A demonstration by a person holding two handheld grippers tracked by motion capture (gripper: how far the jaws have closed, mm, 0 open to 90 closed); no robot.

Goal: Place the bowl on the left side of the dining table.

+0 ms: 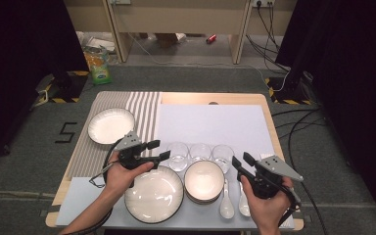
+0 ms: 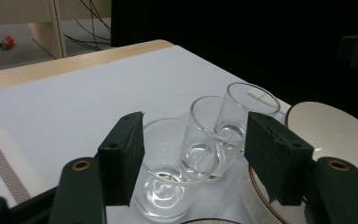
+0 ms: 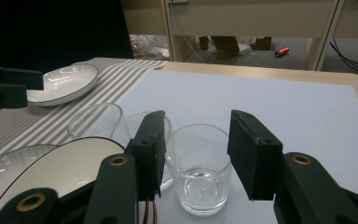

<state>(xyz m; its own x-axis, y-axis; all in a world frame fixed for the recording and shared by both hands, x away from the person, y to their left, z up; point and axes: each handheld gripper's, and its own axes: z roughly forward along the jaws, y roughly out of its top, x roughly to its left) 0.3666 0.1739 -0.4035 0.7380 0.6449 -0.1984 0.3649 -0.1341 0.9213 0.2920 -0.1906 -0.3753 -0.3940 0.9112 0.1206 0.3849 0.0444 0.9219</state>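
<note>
While 3 clear glasses stand in a row near the front of the worktop (image 1: 210, 98), each hand-held gripper lines up on one end of that row. The left glass (image 2: 175, 168) sits on the pale mat just beyond a large plate (image 1: 154, 194), touching or nearly touching the middle glass (image 1: 200, 152); the right glass (image 3: 199, 168) stands just behind a stack of bowls (image 1: 204, 181). The left hand-held gripper (image 1: 155, 150) has its jaws spread, and in the left gripper view they frame the left glass without pressing on it. The right hand-held gripper (image 1: 241, 161) is also spread wide, its jaws either side of the right glass in its own view, with gaps showing on both sides. This looks like the approach step before a pick-up, with nothing held yet. The next move probably calls for easing each gripper forward and down until the pads bracket a glass wall, then closing gently, since the glasses stand close together and could knock. Beyond lie 2 spoons (image 1: 226, 203) by the bowls and another plate (image 1: 110, 125) on a striped mat (image 1: 144, 110) at the far left.
</note>
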